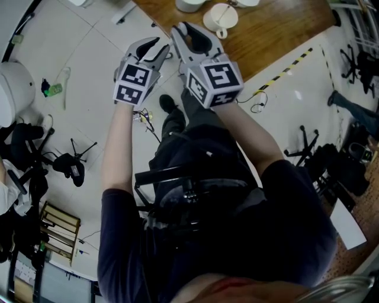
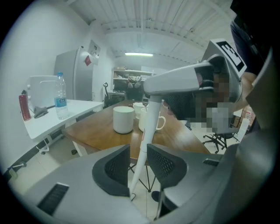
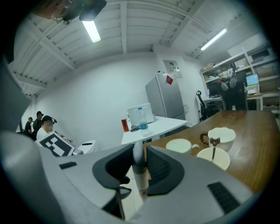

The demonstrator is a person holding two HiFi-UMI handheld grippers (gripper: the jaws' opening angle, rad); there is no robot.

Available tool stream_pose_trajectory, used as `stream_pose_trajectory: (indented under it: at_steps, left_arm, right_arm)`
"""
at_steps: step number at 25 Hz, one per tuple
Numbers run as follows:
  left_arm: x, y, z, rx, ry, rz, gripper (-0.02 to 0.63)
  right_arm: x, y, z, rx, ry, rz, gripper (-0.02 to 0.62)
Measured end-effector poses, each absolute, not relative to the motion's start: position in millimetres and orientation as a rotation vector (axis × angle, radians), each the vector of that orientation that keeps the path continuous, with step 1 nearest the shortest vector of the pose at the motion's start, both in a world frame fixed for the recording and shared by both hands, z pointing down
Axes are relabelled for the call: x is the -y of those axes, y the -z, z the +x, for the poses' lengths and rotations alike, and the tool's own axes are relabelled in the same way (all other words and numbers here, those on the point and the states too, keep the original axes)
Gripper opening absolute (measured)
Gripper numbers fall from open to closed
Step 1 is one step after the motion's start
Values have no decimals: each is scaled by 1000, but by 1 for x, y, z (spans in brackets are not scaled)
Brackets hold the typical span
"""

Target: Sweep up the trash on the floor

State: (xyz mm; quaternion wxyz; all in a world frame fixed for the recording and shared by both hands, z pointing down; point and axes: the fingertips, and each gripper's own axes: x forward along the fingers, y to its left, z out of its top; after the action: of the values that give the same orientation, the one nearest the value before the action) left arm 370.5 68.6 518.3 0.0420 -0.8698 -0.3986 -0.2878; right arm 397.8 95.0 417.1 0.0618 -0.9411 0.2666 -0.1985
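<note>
Both grippers hold one thin white handle, and its lower end is out of sight. In the head view my left gripper [image 1: 155, 47] and right gripper [image 1: 192, 34] sit side by side above the floor. In the left gripper view the handle [image 2: 146, 131] crosses slantwise between the left gripper's [image 2: 138, 168] pads and rises to the right gripper [image 2: 151, 89] above. The right gripper [image 3: 140, 164] is shut on the handle [image 3: 139, 177], which fills the gap between its pads. Floor litter: a green scrap [image 1: 53, 90] and a small tangle [image 1: 144, 116].
A wooden table [image 1: 278, 29] with cups [image 1: 220, 18] stands just ahead, and yellow-black tape [image 1: 284, 71] runs beside it. Chair bases [image 1: 74, 163] [image 1: 305, 148] flank my legs, with my shoe [image 1: 167, 103] below the grippers. A white side table holds a water bottle [image 2: 61, 101].
</note>
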Motion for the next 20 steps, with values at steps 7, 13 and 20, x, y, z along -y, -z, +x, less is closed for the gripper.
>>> stream_pose_trajectory:
  at_steps: [7, 13, 20]
  left_arm:
    - [-87, -512, 368, 1275, 805, -2575, 123]
    - [-105, -520, 374, 1285, 797, -2547, 109]
    - [-105, -519, 380, 1258, 810, -2576, 91]
  right_arm:
    - [-96, -418, 398, -849, 593, -2900, 114]
    - [-94, -420, 397, -920, 594, -2867, 118]
    - [-93, -418, 399, -1011, 585, -2852, 127]
